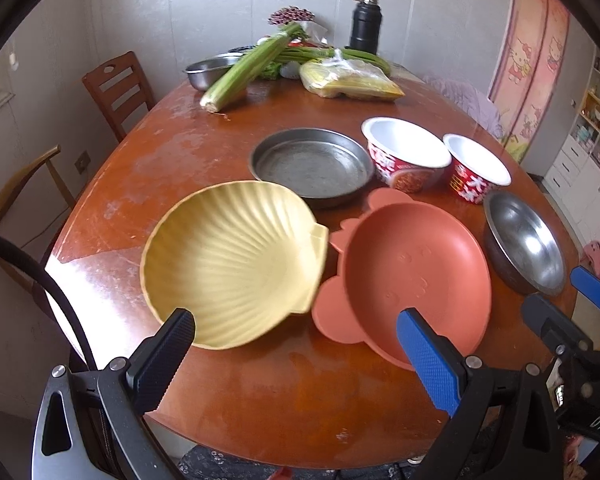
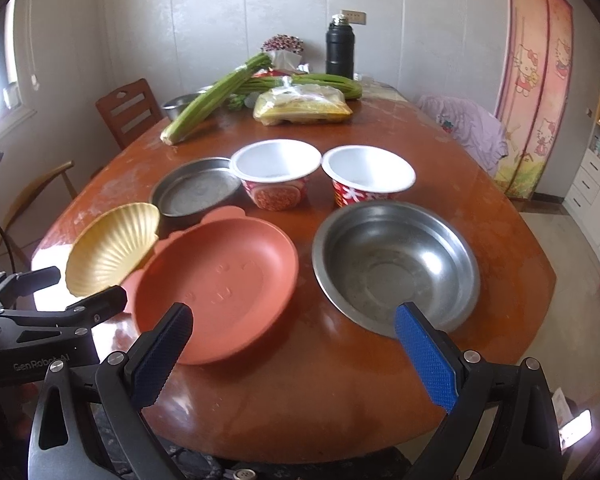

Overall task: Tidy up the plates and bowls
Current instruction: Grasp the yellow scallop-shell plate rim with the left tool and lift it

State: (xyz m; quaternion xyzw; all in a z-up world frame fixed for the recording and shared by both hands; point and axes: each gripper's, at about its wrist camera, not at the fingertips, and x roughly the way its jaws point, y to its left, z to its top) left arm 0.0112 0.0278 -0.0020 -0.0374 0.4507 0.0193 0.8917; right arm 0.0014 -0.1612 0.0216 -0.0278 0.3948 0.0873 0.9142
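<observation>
A yellow shell-shaped plate (image 1: 236, 264) lies near the table's front left, its hinge edge touching a terracotta bear-shaped plate (image 1: 416, 276). Behind them sit a flat steel pan (image 1: 312, 166), two red paper bowls (image 1: 406, 154) (image 1: 478, 168) and a steel bowl (image 1: 524, 242) at the right. My left gripper (image 1: 296, 352) hangs open just in front of the two plates, holding nothing. My right gripper (image 2: 294, 348) is open too, between the terracotta plate (image 2: 216, 288) and the steel bowl (image 2: 396, 268). The yellow plate (image 2: 112, 248) shows at the left.
Celery (image 1: 252, 64), a bagged yellow food pack (image 1: 348, 80), a steel basin (image 1: 212, 68) and a black flask (image 1: 366, 24) fill the table's far end. Wooden chairs (image 1: 118, 88) stand at the left. The round table's front edge (image 2: 300, 440) is just below my fingers.
</observation>
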